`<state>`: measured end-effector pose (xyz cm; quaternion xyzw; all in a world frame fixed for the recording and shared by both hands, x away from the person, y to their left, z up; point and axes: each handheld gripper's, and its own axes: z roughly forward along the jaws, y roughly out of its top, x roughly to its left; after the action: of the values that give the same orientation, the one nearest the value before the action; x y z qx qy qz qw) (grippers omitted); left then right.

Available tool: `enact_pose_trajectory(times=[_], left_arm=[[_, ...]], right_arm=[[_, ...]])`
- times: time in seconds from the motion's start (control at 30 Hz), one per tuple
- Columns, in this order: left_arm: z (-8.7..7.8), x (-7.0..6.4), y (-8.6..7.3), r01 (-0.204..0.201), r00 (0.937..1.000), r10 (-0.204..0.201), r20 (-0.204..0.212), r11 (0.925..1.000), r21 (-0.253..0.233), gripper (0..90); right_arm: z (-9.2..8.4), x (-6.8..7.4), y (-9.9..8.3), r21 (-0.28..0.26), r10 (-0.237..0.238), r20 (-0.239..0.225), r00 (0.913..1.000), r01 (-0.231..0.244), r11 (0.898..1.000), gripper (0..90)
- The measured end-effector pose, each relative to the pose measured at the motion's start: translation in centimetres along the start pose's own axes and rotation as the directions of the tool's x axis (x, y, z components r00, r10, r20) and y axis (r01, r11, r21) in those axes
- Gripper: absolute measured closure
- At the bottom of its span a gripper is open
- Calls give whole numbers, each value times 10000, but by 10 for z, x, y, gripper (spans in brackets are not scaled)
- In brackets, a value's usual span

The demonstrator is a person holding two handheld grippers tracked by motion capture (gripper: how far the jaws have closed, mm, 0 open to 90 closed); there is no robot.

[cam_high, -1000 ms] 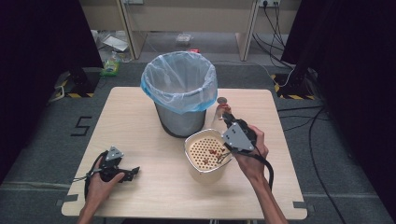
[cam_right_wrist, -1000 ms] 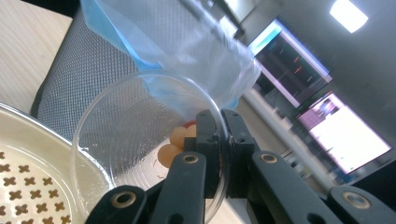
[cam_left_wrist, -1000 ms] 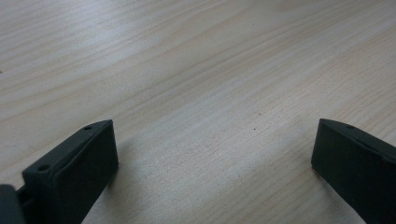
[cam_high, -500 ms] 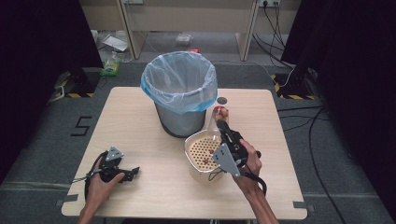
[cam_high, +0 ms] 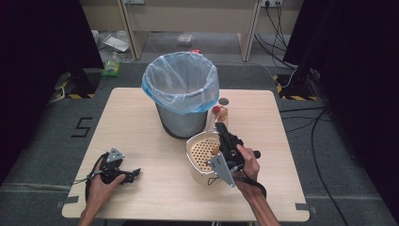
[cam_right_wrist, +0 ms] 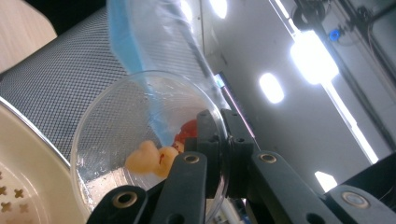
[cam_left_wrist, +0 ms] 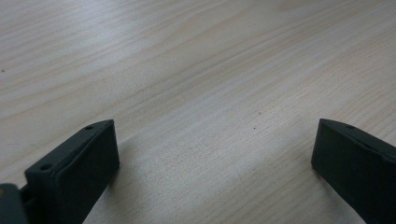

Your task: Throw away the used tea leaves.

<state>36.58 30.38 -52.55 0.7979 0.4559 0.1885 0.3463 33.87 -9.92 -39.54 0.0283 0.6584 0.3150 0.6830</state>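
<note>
Nearest the person, the left hand-held gripper [cam_high: 134,173] rests on the worktop [cam_high: 141,117] at the front left corner, well apart from everything else. Its own view confirms the jaws stand wide apart with nothing between them, bare wood grain beneath.

Further in, the right hand-held gripper [cam_high: 220,129] is raised over a cream perforated basket [cam_high: 200,155] that sits on the worktop just beside the bin [cam_high: 181,96]. The right gripper view shows the jaws clamped on the rim of a clear plastic dish [cam_right_wrist: 140,140], which is tipped steeply. Pale and red food scraps [cam_right_wrist: 156,156] lie inside it, close to the jaws.

Judgement: the step in hand appears to be emptying the dish. Whether the basket or the bin is the target cannot be told. The next move calls for further tilt with the rim held firm, so the scraps slide out without the dish slipping.

The high view gives the layout and the bin's blue liner [cam_high: 179,84], but the dish is barely legible there. The right gripper view supplies the grip and the contents; the bin's mesh wall [cam_right_wrist: 60,79] stands immediately behind the dish.
</note>
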Motion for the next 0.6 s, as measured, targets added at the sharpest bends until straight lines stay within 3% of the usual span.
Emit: enact_pose_trajectory(times=[0.17,0.33,0.37,0.43,0.53,0.6], left_arm=[[0,0,0,11,10000,-11,0,10000,3,0],[0,0,0,10,10000,-10,-5,10000,3,0],[0,0,0,5,10000,-5,-9,10000,1,0],[0,0,0,25,10000,-25,5,10000,3,0],[0,0,0,23,10000,-23,1,10000,2,0],[0,0,0,33,10000,-33,12,10000,4,0]], right_arm=[[-2,8,4,-318,-599,313,9977,609,9976,877],[-4,8,4,-427,-422,531,9977,445,9981,878],[-5,7,6,-543,-889,642,9940,924,9942,878],[-1,8,4,-325,-618,409,9973,631,9975,878],[-3,7,7,-533,-948,582,9938,979,9938,878],[-6,5,10,-649,-750,753,9943,800,9947,878]])
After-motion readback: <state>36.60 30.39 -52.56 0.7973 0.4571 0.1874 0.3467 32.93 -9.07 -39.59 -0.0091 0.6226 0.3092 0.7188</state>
